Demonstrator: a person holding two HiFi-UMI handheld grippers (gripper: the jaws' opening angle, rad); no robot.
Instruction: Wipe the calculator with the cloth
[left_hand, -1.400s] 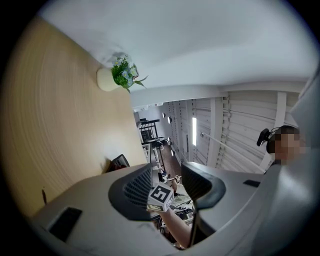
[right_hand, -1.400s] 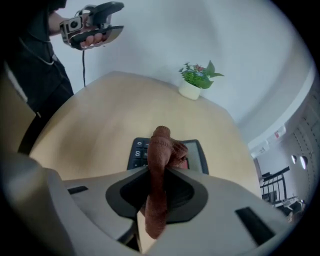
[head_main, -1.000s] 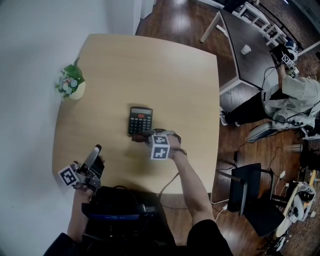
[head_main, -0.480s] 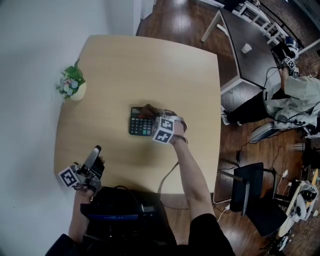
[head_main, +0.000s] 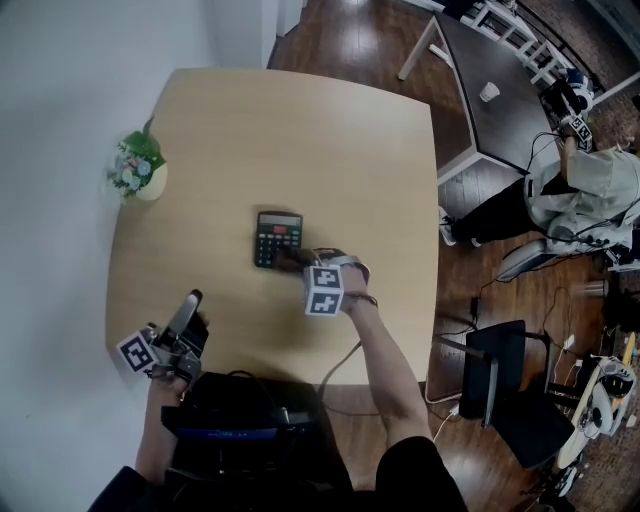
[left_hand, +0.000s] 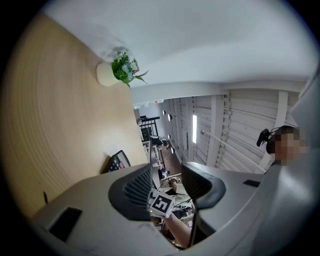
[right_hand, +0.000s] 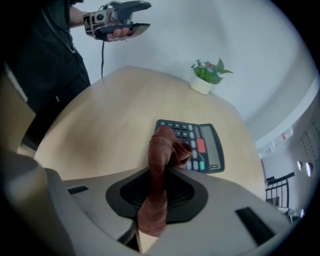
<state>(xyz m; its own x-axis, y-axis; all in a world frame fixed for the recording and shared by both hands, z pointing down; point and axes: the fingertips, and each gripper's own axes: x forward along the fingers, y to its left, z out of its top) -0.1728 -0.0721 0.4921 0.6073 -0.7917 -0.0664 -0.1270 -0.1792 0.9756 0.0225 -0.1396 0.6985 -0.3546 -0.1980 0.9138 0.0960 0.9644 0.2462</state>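
A black calculator (head_main: 277, 236) lies flat near the middle of the round wooden table (head_main: 350, 150). My right gripper (head_main: 292, 263) points steeply down at its near right corner, shut on a brown cloth (head_main: 291, 261). In the right gripper view the cloth (right_hand: 162, 152) hangs bunched from the closed jaws, its lower end resting on the keys of the calculator (right_hand: 202, 145). My left gripper (head_main: 191, 303) hovers off the table's near left edge, held level and open with nothing between its fingers. The left gripper view shows the calculator (left_hand: 116, 161) far ahead.
A small pot of flowers (head_main: 137, 168) stands at the table's left edge by the white wall. A black chair (head_main: 490, 375) stands right of the table. Farther right, a seated person (head_main: 580, 195) is at a dark desk (head_main: 490, 110).
The right gripper swept the cloth up over the calculator's keys, then drew it back to the near right corner. The left gripper stayed still.
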